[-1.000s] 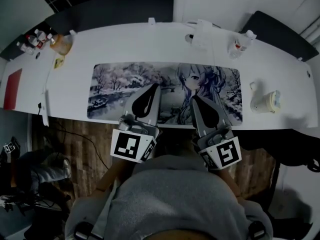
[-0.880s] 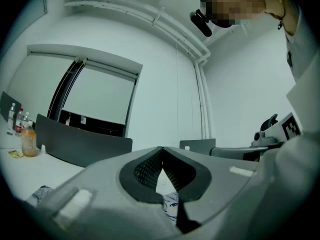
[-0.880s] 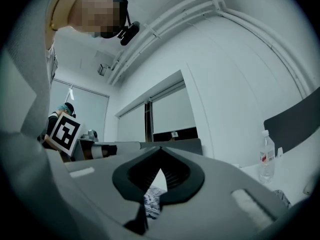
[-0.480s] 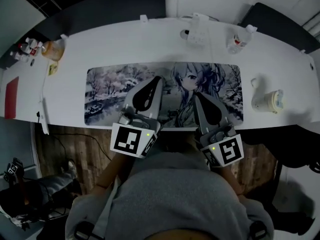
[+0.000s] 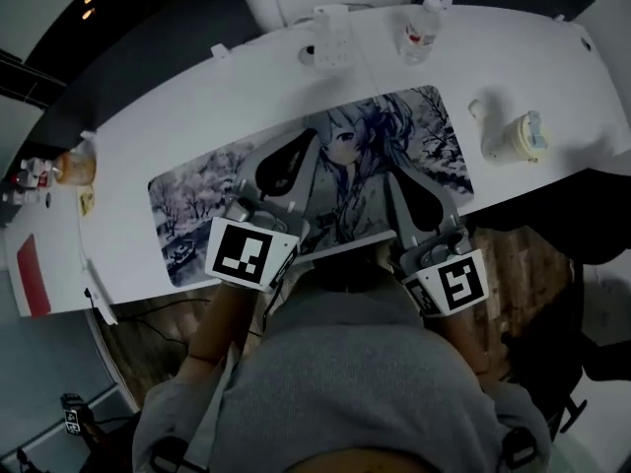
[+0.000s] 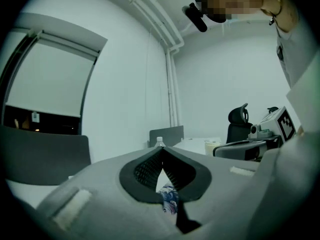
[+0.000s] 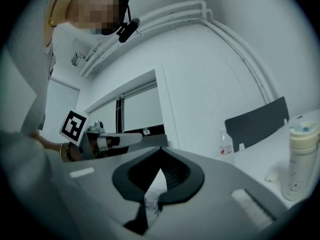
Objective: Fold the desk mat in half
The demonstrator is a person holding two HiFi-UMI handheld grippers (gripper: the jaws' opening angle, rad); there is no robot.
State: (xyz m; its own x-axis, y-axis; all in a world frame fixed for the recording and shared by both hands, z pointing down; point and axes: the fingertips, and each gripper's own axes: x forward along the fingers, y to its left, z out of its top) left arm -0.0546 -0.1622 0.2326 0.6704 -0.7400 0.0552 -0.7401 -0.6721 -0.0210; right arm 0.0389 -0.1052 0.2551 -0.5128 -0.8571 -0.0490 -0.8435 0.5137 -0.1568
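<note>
The desk mat, printed with a snowy scene and an anime figure, lies flat along the white table. Both grippers hover over its near edge, side by side and pointing away from me. My left gripper is shut and holds nothing; it sits near the mat's middle. My right gripper is also shut and empty, toward the mat's right part. In the left gripper view the jaws meet at their tips, with a bit of the mat showing below. The right gripper view shows its jaws closed the same way.
A water bottle and a white box stand at the table's far edge. A pale tumbler lies to the right of the mat. A red notebook and small items sit at the left end. Wooden floor lies below.
The head view has swung, so the table now runs slanted up to the right. Both grippers stay shut over the mat's near edge, about where they were relative to it.
</note>
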